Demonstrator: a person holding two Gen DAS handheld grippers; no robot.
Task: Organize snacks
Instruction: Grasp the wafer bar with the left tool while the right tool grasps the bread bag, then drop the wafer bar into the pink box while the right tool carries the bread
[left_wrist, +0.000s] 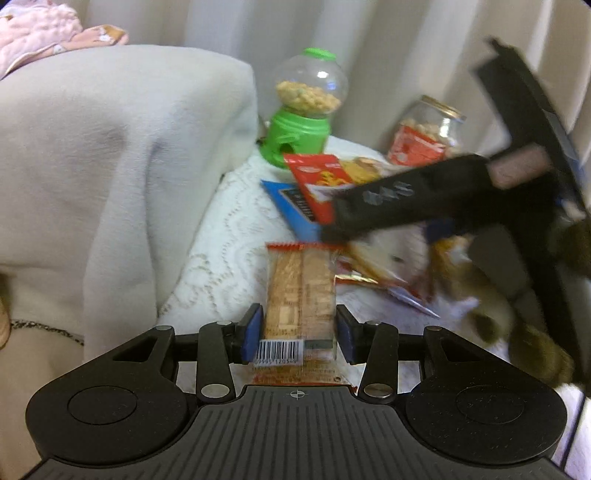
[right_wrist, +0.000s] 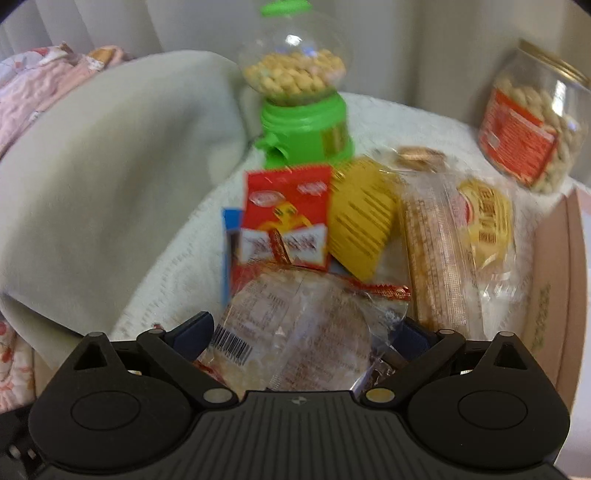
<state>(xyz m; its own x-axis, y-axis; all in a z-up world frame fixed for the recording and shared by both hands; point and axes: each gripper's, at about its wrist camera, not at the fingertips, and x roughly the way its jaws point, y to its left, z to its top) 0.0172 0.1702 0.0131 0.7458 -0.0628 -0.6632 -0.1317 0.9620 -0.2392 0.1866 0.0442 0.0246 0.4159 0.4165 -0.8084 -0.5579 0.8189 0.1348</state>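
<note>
Snacks still lie in a loose heap on the white lace-covered surface (right_wrist: 406, 114), with the brown cardboard box (right_wrist: 557, 280) at three o'clock, the clear peanut jar with a red label (right_wrist: 524, 122) at two and the green gumball-style dispenser of nuts (right_wrist: 303, 92) at twelve, so sorting looks barely begun. Left gripper (left_wrist: 299, 332) is clenched on a long clear-wrapped cracker packet (left_wrist: 301, 291). Right gripper (right_wrist: 306, 339) brackets a round clear-wrapped rice cake (right_wrist: 295, 332); whether it grips, I cannot tell.
</note>
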